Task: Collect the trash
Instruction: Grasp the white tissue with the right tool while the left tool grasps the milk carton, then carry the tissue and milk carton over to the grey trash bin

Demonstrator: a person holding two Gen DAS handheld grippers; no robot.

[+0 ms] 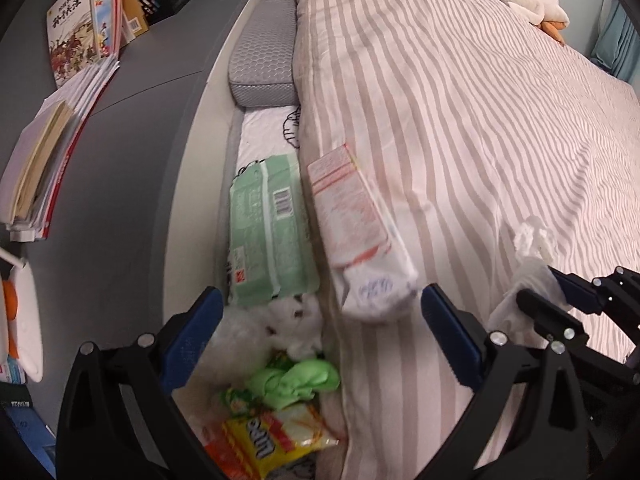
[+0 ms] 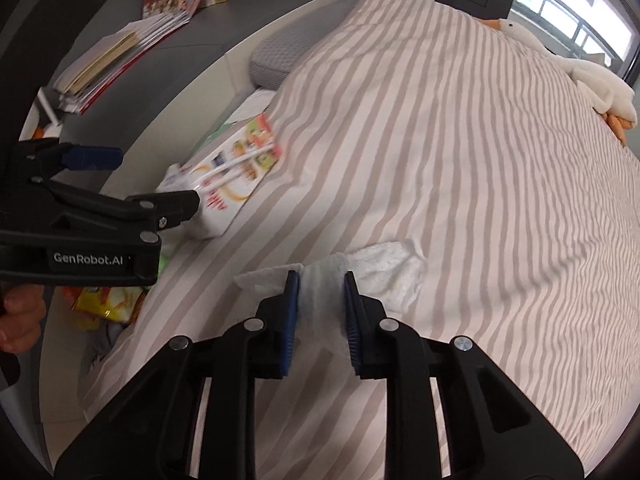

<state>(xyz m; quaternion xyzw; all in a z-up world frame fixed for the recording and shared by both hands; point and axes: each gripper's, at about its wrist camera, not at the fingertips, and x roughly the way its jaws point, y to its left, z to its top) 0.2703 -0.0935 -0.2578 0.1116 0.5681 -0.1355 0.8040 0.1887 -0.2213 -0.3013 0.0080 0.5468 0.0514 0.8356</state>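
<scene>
A crumpled white tissue (image 2: 384, 272) lies on the striped duvet (image 2: 440, 152), and my right gripper (image 2: 322, 292) is shut on its near end; it also shows as the tissue (image 1: 532, 276) in the left wrist view. My left gripper (image 1: 320, 306) is open wide above the gap beside the bed. Below and ahead of it lie a white and pink tissue packet (image 1: 360, 232), a green wipes pack (image 1: 268, 232), a white crumpled wad (image 1: 288, 320), a green wrapper (image 1: 296, 380) and a yellow snack bag (image 1: 272, 440). From the right wrist view the left gripper (image 2: 158, 179) hangs near the packet (image 2: 224, 184).
A grey pillow (image 1: 264, 60) lies at the head of the gap. Stacked books (image 1: 52, 152) rest on the grey ledge (image 1: 132, 160) to the left. A white goose plush (image 1: 520, 0) lies at the far end of the bed. A hand (image 2: 20, 320) holds the left gripper.
</scene>
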